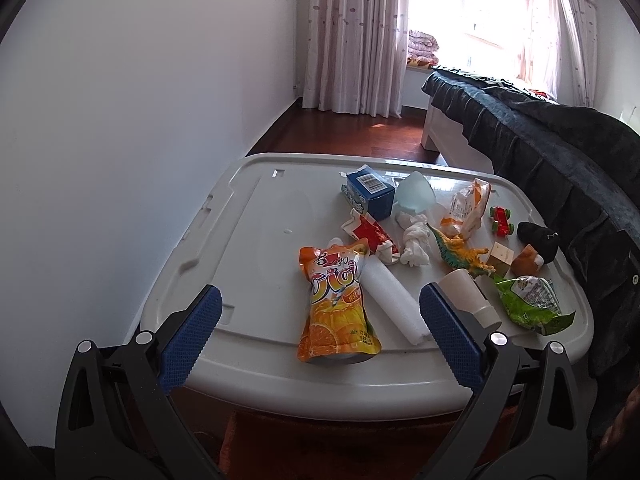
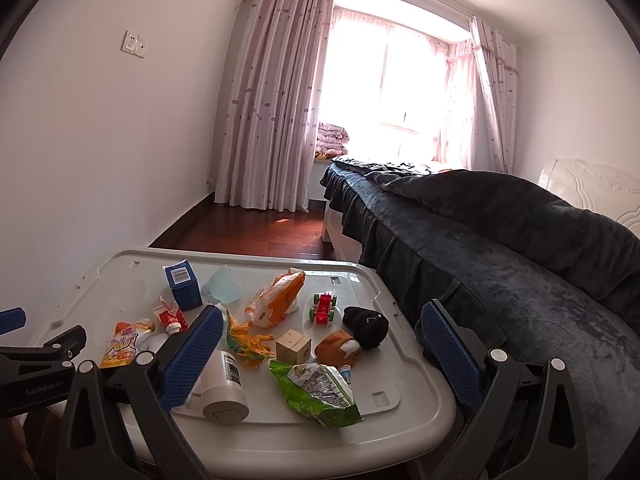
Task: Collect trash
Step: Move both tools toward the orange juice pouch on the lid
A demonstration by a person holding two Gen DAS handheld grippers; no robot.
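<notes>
Trash lies on a grey plastic bin lid (image 1: 256, 240): an orange juice pouch (image 1: 338, 308), a white foam roll (image 1: 394, 306), a white bottle (image 1: 470, 298), a green snack bag (image 1: 532, 304), a blue carton (image 1: 370, 192), a red wrapper (image 1: 370, 234), crumpled tissue (image 1: 414, 242) and an orange-white bag (image 1: 468, 206). My left gripper (image 1: 320, 338) is open and empty, hovering above the lid's near edge with the pouch and roll between its fingers. My right gripper (image 2: 320, 354) is open and empty above the green snack bag (image 2: 320, 394) and white bottle (image 2: 224, 386).
Toys lie among the trash: a dinosaur (image 2: 248, 342), a wooden block (image 2: 294, 346), a red-green car (image 2: 323, 307), and brown (image 2: 338, 348) and black (image 2: 366, 326) plush pieces. A bed with a dark blanket (image 2: 500, 248) stands right of the lid. A white wall is at left.
</notes>
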